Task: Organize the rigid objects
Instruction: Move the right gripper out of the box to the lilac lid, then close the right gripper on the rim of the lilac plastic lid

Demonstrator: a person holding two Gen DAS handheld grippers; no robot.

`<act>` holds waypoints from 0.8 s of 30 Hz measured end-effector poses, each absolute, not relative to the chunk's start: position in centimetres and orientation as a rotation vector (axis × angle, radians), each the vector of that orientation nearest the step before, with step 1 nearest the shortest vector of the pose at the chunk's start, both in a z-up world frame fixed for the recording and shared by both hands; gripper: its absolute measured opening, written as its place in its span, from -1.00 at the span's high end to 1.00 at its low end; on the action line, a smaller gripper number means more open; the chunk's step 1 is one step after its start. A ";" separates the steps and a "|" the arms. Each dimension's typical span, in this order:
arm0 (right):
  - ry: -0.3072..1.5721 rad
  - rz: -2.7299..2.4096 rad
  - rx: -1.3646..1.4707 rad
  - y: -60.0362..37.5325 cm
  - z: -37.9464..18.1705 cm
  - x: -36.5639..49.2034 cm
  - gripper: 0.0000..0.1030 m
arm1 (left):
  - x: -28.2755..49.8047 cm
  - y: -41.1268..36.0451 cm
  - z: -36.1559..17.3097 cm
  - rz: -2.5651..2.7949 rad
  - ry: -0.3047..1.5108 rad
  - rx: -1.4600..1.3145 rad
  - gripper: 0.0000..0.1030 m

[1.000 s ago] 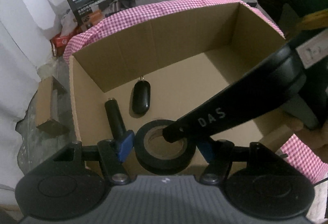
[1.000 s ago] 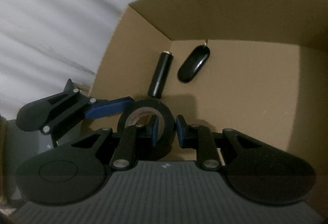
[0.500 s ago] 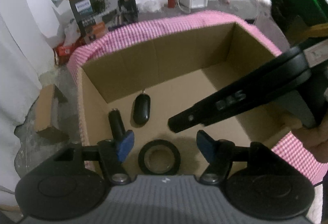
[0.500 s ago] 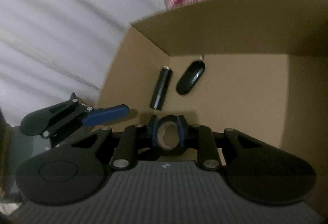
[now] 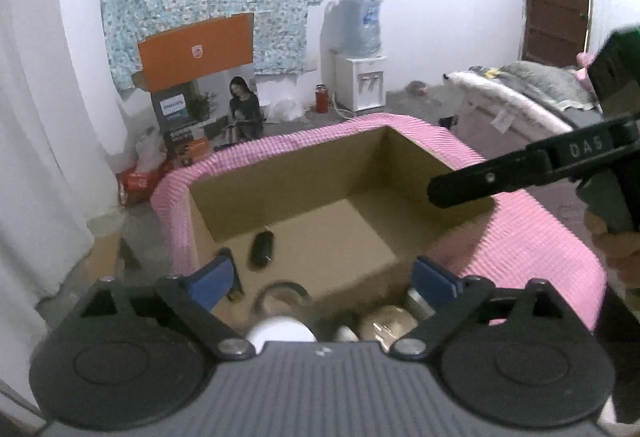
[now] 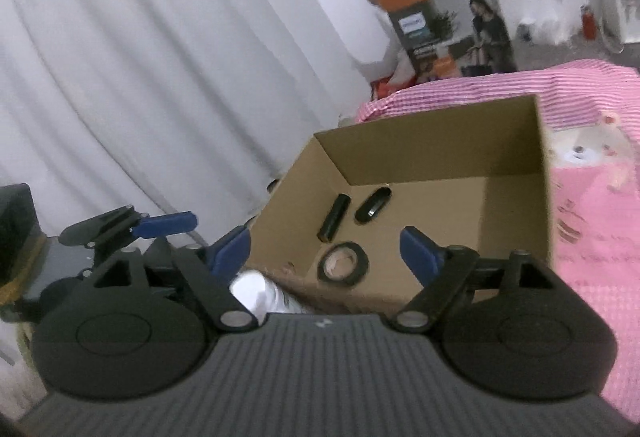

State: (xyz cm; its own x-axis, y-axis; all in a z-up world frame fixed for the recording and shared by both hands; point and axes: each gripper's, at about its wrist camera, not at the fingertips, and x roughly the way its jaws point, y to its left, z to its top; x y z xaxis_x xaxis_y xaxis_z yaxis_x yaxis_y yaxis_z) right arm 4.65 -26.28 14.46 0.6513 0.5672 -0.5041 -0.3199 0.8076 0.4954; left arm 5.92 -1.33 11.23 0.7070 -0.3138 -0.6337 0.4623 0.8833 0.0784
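Tape roll [image 6: 342,263] released; pink cloth [image 6: 592,221], perhaps checked.

Tape roll [image 6: 342,263] on box [image 6: 436,157] floor; right gripper [image 6: 325,249] jaws opening, empty.

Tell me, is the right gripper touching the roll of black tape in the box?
Apart. The right wrist view shows the tape roll flat on the box floor, beyond the right gripper, whose opening jaws hold nothing.

The tape roll [image 5: 282,293] blurs behind the carton's near wall [image 5: 360,287]; smeared jars [image 5: 386,323] below defy naming.
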 end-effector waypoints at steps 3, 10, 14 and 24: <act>0.689 0.472 0.387 -26.8 12.8 1.4 -0.61 | 3.8 -1.5 9.5 -0.447 0.670 0.207 -0.91; 0.787 0.429 0.403 -24.8 6.4 -2.6 -0.61 | 1.0 -2.1 4.1 -0.515 0.762 0.184 -0.91; 0.835 0.421 0.397 -22.7 3.8 -3.0 -0.61 | 0.6 -3.4 0.8 -0.486 0.798 0.258 -0.90; 0.930 0.450 0.380 -20.5 0.6 -1.6 0.17 | 0.7 -5.0 -2.8 -0.464 0.826 0.355 -0.49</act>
State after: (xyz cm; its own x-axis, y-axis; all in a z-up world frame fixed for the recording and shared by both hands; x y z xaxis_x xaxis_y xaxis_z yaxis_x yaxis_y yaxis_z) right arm -1.61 -20.52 0.57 0.5178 0.5237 -0.6765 -0.2049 0.8436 0.4963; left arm 0.68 -4.96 -2.79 0.5879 -0.2542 -0.7679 0.5231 0.8436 0.1212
